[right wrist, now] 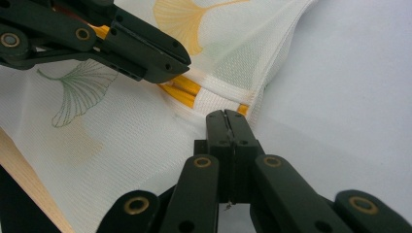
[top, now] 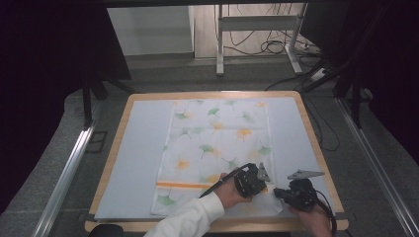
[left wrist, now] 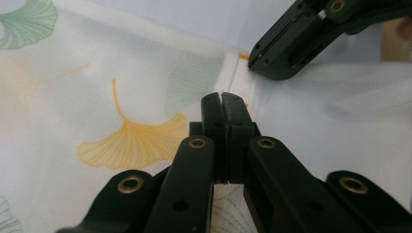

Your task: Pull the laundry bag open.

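Fingers of the left gripper [left wrist: 224, 104] and right gripper [right wrist: 227, 121] are both pinched shut on the cloth [top: 217, 143], at its near right corner on the table [top: 316, 148]; the grasp looks done, so next likely comes a joint lift to fold it, keeping the hem taut

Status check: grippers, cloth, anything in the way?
Left gripper shut on cloth, right gripper shut on its edge. Both at near right corner, fabric bunched there. Cloth otherwise flat on table. Nothing in the way.
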{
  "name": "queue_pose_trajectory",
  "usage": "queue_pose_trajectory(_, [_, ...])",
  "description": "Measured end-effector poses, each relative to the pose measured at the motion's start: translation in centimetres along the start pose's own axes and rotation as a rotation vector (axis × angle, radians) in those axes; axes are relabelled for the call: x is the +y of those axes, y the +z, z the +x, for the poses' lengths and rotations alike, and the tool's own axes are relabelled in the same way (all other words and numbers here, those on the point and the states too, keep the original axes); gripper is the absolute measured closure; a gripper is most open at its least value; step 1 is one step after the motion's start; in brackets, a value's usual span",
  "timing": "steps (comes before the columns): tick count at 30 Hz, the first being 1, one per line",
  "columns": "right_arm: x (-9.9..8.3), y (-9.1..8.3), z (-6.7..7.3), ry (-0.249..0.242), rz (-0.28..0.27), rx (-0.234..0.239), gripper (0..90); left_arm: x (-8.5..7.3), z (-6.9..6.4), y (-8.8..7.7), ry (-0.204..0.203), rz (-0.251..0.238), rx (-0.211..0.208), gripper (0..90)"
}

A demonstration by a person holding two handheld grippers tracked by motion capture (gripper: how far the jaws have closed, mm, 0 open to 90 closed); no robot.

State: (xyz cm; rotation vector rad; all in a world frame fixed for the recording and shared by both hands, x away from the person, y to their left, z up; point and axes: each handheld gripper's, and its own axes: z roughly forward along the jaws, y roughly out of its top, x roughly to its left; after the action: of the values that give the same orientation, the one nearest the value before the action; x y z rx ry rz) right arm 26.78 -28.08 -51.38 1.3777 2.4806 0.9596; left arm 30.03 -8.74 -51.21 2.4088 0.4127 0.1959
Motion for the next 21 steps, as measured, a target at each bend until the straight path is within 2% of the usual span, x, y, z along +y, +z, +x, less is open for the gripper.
queue_pose_trajectory(9, [-0.01, 0.01, -0.04, 0.01, -0.001, 0.001, 89.7, -0.05, -0.02, -0.13, 0.007, 0.002, 0.005, 90.0])
queue_pose_trajectory(13, [0.05, 0.02, -0.01, 0.008, -0.001, -0.001, 89.6, -0.08, 0.09, -0.07, -0.01, 0.001, -0.006, 90.0])
queue_pose_trajectory(16, [0.19, -0.06, 0.14, -0.004, -0.002, -0.007, 89.5, -0.04, 0.0, 0.06, 0.006, 0.002, -0.002, 90.0])
queue_pose_trajectory(21, [0.86, -0.32, -0.12, 0.03, -0.069, -0.016, 89.5, -0.01, 0.01, 0.07, 0.007, 0.003, 0.001, 90.0])
